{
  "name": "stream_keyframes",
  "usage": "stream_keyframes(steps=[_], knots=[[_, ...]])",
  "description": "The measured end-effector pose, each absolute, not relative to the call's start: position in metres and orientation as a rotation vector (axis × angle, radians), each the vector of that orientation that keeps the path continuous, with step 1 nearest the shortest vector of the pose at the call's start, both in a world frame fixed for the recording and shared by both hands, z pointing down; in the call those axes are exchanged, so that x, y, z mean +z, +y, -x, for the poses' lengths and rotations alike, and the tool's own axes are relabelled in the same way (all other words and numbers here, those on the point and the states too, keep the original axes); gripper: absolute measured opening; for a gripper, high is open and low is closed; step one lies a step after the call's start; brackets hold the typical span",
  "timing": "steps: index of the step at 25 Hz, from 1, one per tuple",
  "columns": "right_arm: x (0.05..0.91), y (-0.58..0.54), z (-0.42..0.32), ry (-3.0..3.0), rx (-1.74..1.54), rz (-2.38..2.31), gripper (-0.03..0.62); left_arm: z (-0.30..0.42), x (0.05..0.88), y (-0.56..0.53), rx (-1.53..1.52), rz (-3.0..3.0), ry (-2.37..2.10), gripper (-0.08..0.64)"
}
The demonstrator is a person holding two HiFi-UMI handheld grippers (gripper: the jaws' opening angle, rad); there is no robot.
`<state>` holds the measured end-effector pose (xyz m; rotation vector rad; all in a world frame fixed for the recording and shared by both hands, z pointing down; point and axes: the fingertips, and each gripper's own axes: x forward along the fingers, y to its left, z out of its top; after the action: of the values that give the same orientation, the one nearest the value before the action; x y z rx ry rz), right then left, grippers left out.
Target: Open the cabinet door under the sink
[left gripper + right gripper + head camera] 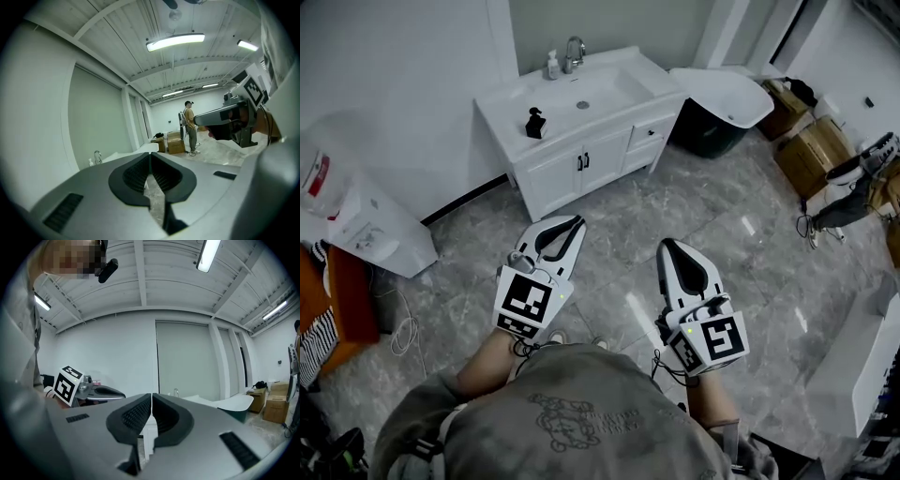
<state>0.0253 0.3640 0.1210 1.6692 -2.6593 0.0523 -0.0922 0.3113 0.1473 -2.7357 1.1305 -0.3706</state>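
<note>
Cabinet door (605, 156) sits well ahead of left gripper (577, 223) and right gripper (667, 246), both closed, empty.

Head view looks steeply down; both gripper views face the sink (602, 91).

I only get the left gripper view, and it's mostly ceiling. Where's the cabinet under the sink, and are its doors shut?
Observer: The head view shows the cabinet straight ahead of you, both doors shut.
Operator: Am I touching it yet?
Observer: No, the left gripper and right gripper hang short of it, over the grey floor.
Operator: Anything on top?
Observer: A dark bottle stands near the sink's left front corner.
</note>
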Motion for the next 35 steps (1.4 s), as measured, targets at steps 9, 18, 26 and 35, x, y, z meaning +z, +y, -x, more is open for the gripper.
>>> stream_keyframes(steps=[9,18,26,35], knots=[[0.136,0.384,-0.054,-2.644,0.017,-1.64,0.031,0.056,0.153,0.335,-0.361,2.737,1.119,0.028],[0.144,0.395,-0.069,-2.689,0.048,-1.636,0.031,0.037,0.169,0.346,-0.395,2.771,1.118,0.028],[0.154,0.37,-0.079,-2.695,0.031,-1.62,0.031,0.024,0.187,0.321,-0.418,2.791,1.093,0.027],[0.165,0.296,-0.068,-2.725,0.059,-1.535,0.031,0.033,0.198,0.254,-0.412,2.798,1.156,0.028]])
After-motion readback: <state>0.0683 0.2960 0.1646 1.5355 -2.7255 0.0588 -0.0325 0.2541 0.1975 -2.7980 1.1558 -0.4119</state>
